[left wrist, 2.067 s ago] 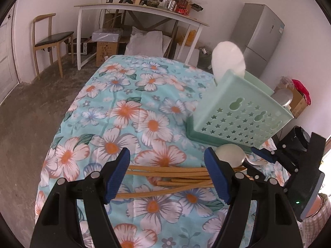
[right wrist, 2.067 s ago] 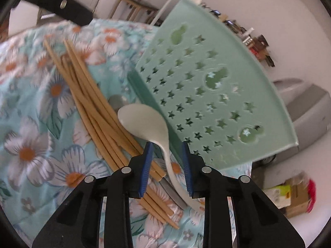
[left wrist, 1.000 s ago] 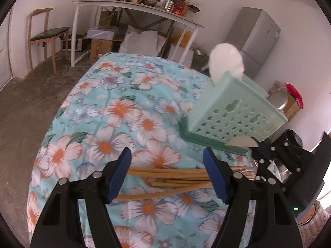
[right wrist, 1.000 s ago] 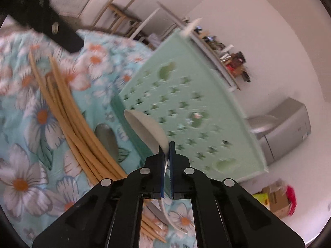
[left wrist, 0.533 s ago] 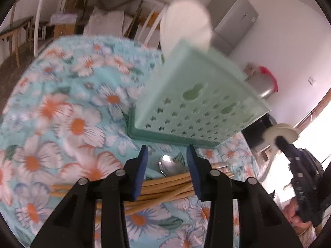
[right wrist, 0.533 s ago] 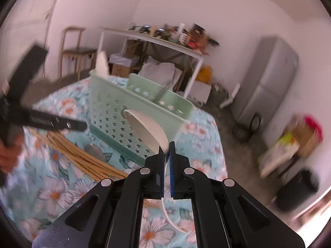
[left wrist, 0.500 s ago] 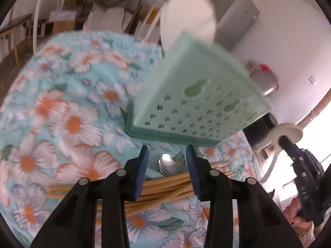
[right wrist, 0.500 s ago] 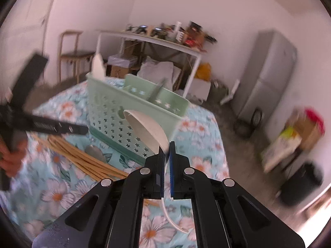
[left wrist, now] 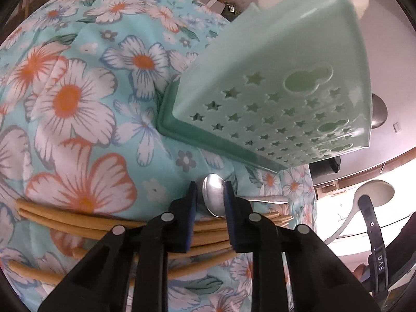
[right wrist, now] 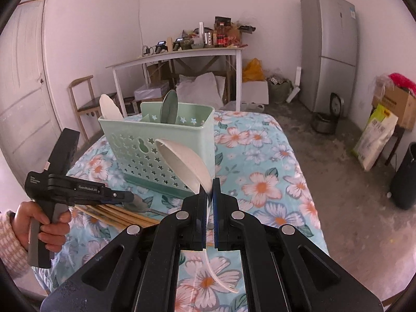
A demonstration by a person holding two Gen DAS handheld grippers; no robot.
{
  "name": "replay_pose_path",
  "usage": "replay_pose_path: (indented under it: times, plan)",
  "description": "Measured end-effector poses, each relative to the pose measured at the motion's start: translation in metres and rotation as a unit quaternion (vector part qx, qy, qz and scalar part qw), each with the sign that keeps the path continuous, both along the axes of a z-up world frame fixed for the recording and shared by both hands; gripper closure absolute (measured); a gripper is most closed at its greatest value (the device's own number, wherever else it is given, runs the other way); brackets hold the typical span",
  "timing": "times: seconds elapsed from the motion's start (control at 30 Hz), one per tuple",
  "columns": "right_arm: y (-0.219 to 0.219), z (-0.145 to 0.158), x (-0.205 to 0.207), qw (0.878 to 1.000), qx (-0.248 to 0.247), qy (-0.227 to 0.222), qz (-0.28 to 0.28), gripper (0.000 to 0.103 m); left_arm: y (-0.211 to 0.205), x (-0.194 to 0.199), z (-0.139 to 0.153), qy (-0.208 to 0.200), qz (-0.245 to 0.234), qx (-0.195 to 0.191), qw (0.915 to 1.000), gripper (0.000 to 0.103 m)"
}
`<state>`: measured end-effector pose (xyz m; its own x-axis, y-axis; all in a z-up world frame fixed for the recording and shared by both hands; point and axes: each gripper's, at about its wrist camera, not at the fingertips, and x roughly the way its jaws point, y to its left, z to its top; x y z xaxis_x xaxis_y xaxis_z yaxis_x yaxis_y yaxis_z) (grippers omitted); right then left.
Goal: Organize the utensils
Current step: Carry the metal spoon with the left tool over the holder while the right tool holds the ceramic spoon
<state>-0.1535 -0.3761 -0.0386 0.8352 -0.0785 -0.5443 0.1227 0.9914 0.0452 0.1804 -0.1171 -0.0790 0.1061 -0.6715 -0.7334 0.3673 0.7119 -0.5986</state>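
Left wrist view: your left gripper [left wrist: 210, 202] has its jaws narrowed around the bowl of the metal spoon [left wrist: 213, 198], which lies on the floral cloth [left wrist: 78, 98] over the chopsticks [left wrist: 78, 219]. The mint caddy [left wrist: 273, 98] base edge sits just beyond (little room ahead).

Right wrist view: your right gripper [right wrist: 207, 195] is clenched on the white spoon [right wrist: 186, 163], held in air before the caddy [right wrist: 156, 150]; the table's right side lies open.

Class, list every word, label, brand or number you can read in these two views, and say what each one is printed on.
"DAS": on a dark strap at the right edge of the left wrist view.
"GenRobot.AI": on the side of the left gripper, in the right wrist view.
Small white print on that gripper's rear block: too small to read.
Labels on the fridge and on the bottles on the far table: blurred.
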Motion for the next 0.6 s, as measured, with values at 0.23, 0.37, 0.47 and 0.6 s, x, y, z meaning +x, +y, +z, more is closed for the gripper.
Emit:
replay_pose_path:
  times: [0.23, 0.37, 0.47, 0.6]
  plan:
    - [-0.009, -0.001, -0.006, 1.000, 0.030, -0.003, -0.003, 0.101, -0.008, -0.010, -0.001, -0.021, 0.012, 0.021, 0.9995, 0.097]
    - [-0.015, 0.000, -0.009, 0.999, 0.043, -0.004, -0.008, 0.101, -0.014, -0.023, 0.011, -0.062, 0.009, 0.036, 0.9974, 0.097]
    - [-0.016, 0.002, -0.011, 0.999, 0.049, -0.006, -0.011, 0.101, -0.017, -0.031, 0.024, -0.094, 0.007, 0.037, 0.9949, 0.099]
    - [-0.017, 0.002, -0.014, 0.999, 0.051, -0.010, -0.013, 0.101, -0.019, -0.046, 0.048, -0.150, 0.003, 0.038, 0.9880, 0.100]
